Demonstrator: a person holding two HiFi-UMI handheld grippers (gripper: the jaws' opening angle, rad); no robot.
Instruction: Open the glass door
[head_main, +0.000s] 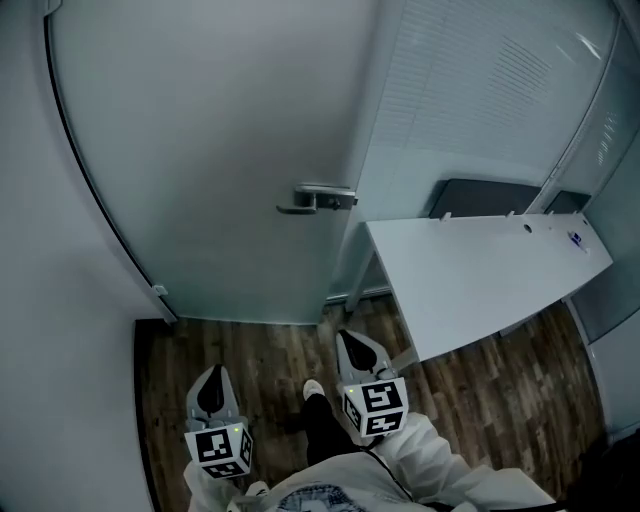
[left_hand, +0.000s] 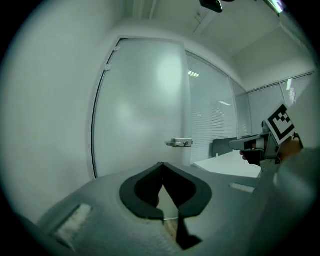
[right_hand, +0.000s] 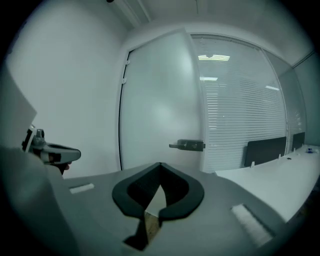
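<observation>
Frosted glass door (head_main: 220, 150) stands ahead, w/ its lever handle (head_main: 318, 199) at the right edge, next to a panel w/ blinds (head_main: 470, 70). Door looks closed, tho the seam is hard to read. Both grippers are held low by the person's body, well apart from door & handle. Left gripper (head_main: 213, 385): jaws together, nothing btwn them. Right gripper (head_main: 358, 350): tips meeting, empty, w/ the handle ahead of it. White desk (head_main: 480, 270) is just to its right.
</observation>
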